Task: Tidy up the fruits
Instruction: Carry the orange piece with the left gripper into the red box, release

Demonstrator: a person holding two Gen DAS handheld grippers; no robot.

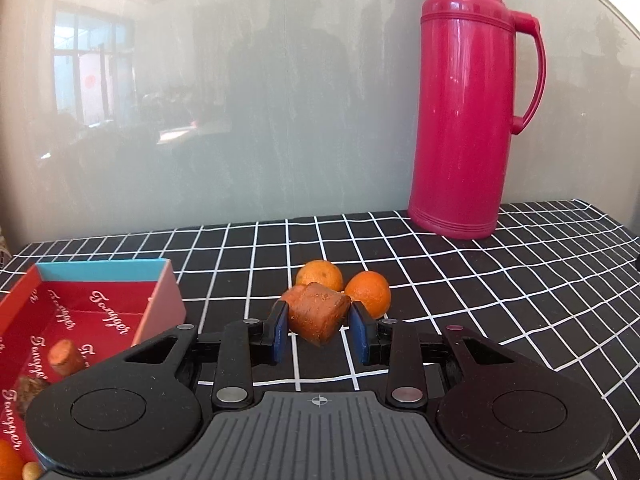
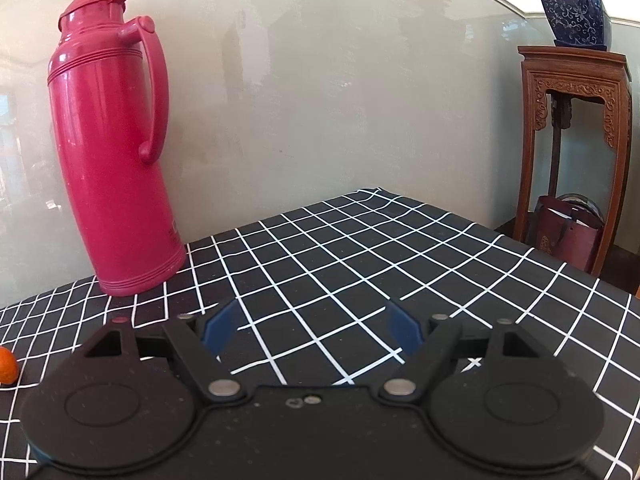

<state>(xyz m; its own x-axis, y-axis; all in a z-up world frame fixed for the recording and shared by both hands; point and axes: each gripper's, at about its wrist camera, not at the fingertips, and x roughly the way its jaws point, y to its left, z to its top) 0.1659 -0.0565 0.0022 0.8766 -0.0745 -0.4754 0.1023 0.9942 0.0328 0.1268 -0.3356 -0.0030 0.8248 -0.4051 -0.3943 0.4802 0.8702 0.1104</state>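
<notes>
In the left wrist view my left gripper (image 1: pixel 319 322) has its blue pads on either side of an orange-brown blocky fruit piece (image 1: pixel 318 312), close against it on the checked cloth. Two round oranges (image 1: pixel 320 275) (image 1: pixel 369 293) lie just behind it. A red open box (image 1: pixel 80 320) stands to the left, holding a similar brown piece (image 1: pixel 66 356) and other fruit. My right gripper (image 2: pixel 312 326) is open and empty above the cloth. One orange (image 2: pixel 7 365) shows at the far left edge of the right wrist view.
A tall pink thermos (image 1: pixel 472 100) stands at the back against the glossy wall; it also shows in the right wrist view (image 2: pixel 112 148). A carved wooden stand (image 2: pixel 576 152) with a blue plant pot (image 2: pixel 576 20) is beyond the table's right edge.
</notes>
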